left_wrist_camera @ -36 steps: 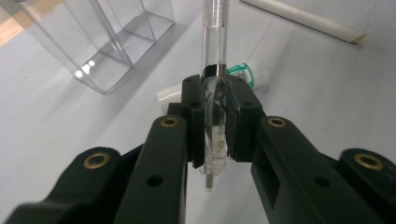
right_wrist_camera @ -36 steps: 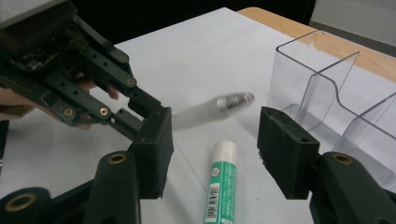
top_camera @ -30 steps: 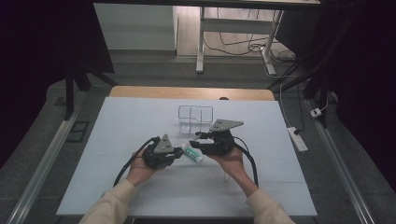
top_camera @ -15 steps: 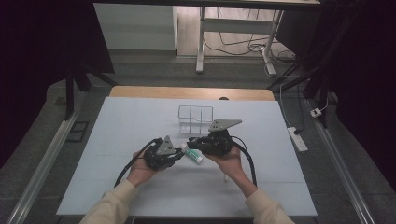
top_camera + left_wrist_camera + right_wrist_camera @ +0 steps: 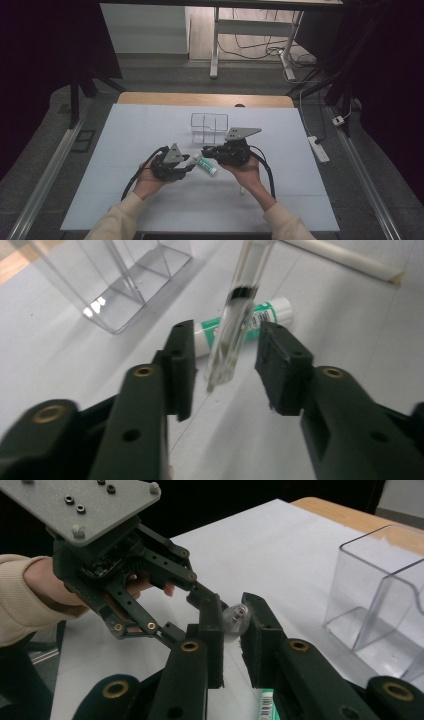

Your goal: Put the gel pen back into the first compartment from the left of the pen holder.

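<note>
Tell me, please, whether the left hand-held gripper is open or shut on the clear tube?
Open: the left hand-held gripper has just been opening, and its pads stand apart from the clear tube between them.

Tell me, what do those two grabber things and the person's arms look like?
Both are black, with two fingers each. The left gripper and right gripper each carry a grey three-cornered plate and trail a black cable. The sleeves are cream-coloured.

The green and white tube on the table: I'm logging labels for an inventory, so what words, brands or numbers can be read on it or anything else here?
Glue stick: green and white label, its print too blurred to read.
Clear pen: black band, no text.
Clear box: no text.
</note>
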Demonstrator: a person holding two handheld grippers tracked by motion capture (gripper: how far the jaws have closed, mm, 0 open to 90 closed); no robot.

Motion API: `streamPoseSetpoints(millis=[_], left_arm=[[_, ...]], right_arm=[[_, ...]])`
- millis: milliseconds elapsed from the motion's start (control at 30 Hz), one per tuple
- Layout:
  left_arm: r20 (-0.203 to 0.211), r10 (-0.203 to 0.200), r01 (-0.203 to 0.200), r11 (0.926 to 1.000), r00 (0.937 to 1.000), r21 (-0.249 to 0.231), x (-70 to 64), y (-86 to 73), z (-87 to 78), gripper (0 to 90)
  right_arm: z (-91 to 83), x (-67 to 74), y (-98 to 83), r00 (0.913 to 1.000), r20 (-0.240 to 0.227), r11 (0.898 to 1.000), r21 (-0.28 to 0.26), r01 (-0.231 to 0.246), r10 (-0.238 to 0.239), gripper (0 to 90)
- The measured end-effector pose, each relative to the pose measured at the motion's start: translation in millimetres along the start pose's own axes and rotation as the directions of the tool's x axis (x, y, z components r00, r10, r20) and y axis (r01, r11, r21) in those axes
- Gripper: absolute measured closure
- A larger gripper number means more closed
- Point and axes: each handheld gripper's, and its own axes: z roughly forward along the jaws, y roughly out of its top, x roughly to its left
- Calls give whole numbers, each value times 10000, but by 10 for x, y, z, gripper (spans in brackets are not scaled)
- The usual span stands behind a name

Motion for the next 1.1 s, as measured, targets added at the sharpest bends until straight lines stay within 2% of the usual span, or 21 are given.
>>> streamPoseSetpoints(millis=[233,367,500,533,900,1100], left_arm=[[-176,-371,369,9993,9992,-75,39,-56,-115,470],[-224,-548,547,9985,9982,-22,70,-143,-195,446],[-501,-736,742,9972,9960,102,102,-239,-268,421],[-600,-802,810,9967,9950,102,107,-262,-285,417],[-575,-1240,1241,9923,9906,-18,141,-405,-447,401],[-641,-1469,1469,9891,9871,-49,146,-533,-538,393]], right_arm=[[-98,-30,30,9996,267,9992,-407,-39,50,793],[-142,-45,44,9992,369,9986,-522,-100,119,793],[-174,-57,55,9991,389,9979,-630,-131,155,793],[-182,-57,57,9990,411,9978,-655,-133,160,793],[-231,-81,67,9978,646,9970,-763,-94,144,793],[-252,-100,64,9971,740,9964,-838,-139,201,793]])
